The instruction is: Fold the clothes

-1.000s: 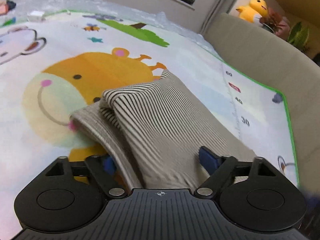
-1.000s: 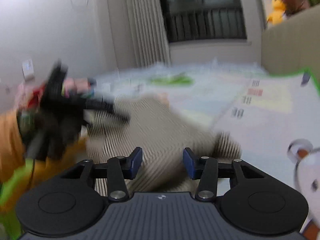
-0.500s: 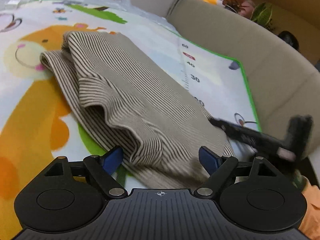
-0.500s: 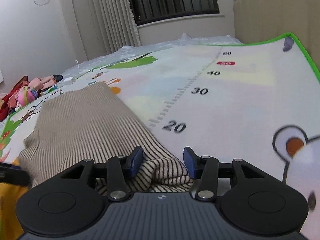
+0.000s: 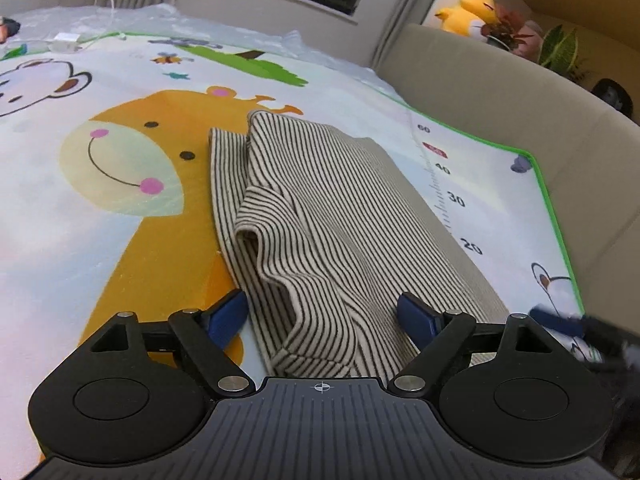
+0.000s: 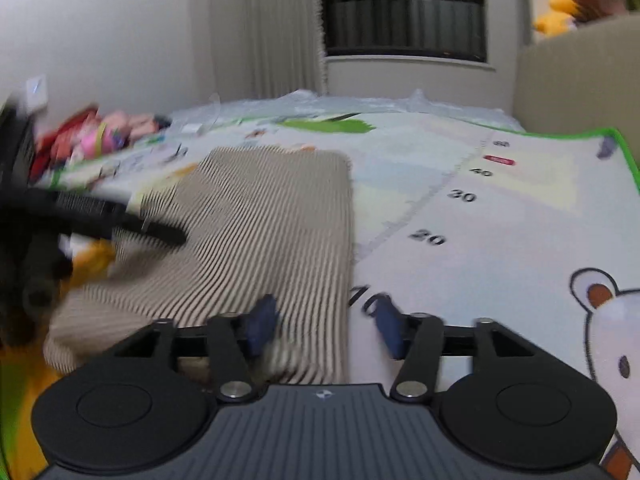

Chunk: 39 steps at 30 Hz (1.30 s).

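Garment: striped knit top (image 5: pixel 340 216), beige with dark stripes, lies folded lengthwise on the animal-print play mat (image 5: pixel 120 240), beside the printed height ruler (image 5: pixel 444 184). A short sleeve (image 5: pixel 276 216) is turned in on top; the left edge shows a second layer beneath.
Left gripper: left gripper (image 5: pixel 322 316) is spread wide, its blue pads straddling the near hem; nothing is pinched. The left pad (image 5: pixel 226 316) sits over bare mat just beside the cloth edge, the right pad over the fabric.
Right gripper: right gripper (image 6: pixel 324 326) is also parted and grasps nothing; the view is motion-blurred. Its left pad is over the near right corner of the top, its right pad over the mat near the "10" mark.
Step in hand (judgement): both tools are lining up on the near hem, likely to take it and fold the top crosswise toward the far end.
Doing it well: each gripper should slide one pad under all layers at its own corner before closing, so the turned-in sleeve comes along.
Doing it well, cont.: lift both corners level and together, carry them over to the far edge by the giraffe's horns, and match the edges before letting go.
Risk: catching only the top layer would peel the fold open; uneven lift would skew the stripes.
Surroundings: beige sofa back (image 5: pixel 520 112) borders the mat; yellow plush duck (image 5: pixel 468 10) sits above it.
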Tool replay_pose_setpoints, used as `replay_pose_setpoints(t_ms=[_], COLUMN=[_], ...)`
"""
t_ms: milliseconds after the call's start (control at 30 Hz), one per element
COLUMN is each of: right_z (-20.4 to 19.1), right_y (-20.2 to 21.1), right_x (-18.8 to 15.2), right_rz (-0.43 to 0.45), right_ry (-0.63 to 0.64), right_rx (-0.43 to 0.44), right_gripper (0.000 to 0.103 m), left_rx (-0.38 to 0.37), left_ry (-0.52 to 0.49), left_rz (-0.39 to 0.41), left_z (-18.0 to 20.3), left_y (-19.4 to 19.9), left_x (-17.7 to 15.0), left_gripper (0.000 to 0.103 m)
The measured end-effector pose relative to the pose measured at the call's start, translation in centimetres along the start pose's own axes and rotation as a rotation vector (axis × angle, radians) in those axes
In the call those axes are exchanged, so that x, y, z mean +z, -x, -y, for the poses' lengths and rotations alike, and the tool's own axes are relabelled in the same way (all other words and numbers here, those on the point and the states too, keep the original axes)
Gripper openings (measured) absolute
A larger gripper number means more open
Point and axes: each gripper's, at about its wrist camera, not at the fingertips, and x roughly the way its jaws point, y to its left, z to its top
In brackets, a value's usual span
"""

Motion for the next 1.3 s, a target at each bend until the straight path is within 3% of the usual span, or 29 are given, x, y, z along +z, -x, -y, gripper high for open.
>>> replay_pose_setpoints(t_ms=[33, 133, 200, 300, 367, 400, 500, 933, 1100, 1200, 1300], right_z=[0.3, 0.7, 0.2, -1.2, -1.5, -0.9, 0.7, 1.0, 0.4, 0.1, 1.3], right_y=[0.4, 1.3, 1.3, -0.3, -2.7, -3.1, -3.4, -2.3, -1.3, -1.0, -1.6], right_x=[0.5, 1.9, 2.4, 1.9, 0.5, 0.2, -0.2, -2.1, -3.4, -3.6, -2.5], right_rz=[0.016, 0.063, 0.073, -0.017, -0.153, -0.16, -0.147, -0.027, 0.069, 0.078, -0.013], right_ry=[-0.024, -0.051, -0.012, 0.092, 0.135, 0.089, -0.036, -0.062, -0.068, -0.06, -0.117], right_rx=[0.008, 0.04, 0.053, 0.029, 0.015, 0.036, 0.092, 0.091, 0.034, 0.008, 0.058], right_gripper=[0.081, 0.088, 0.103, 0.103, 0.103, 0.103, 0.103, 0.103, 0.103, 0.103, 0.103], left_rx=[-0.002, -0.009, -0.014, -0.022, -0.027, -0.03, -0.037, -0.078, -0.105, -0.12, -0.135], left_ry=[-0.004, -0.015, -0.019, -0.026, -0.028, -0.029, -0.043, -0.061, -0.068, -0.071, -0.076], left_rz=[0.001, 0.006, 0.01, 0.016, 0.02, 0.023, 0.033, 0.053, 0.049, 0.047, 0.048], left_z=[0.0, 0.0, 0.0, -0.1, -0.1, -0.2, -0.2, 1.2, 1.9, 2.3, 2.6], left_y=[0.1, 0.2, 0.3, 0.3, 0.4, 0.5, 0.6, 0.6, 0.5, 0.5, 0.4], left_x=[-0.1, -0.4, -0.6, -0.8, -1.0, -1.1, -1.5, -2.2, -2.4, -2.4, -2.6], left_gripper=[0.089, 0.091, 0.092, 0.093, 0.093, 0.093, 0.094, 0.097, 0.102, 0.102, 0.102])
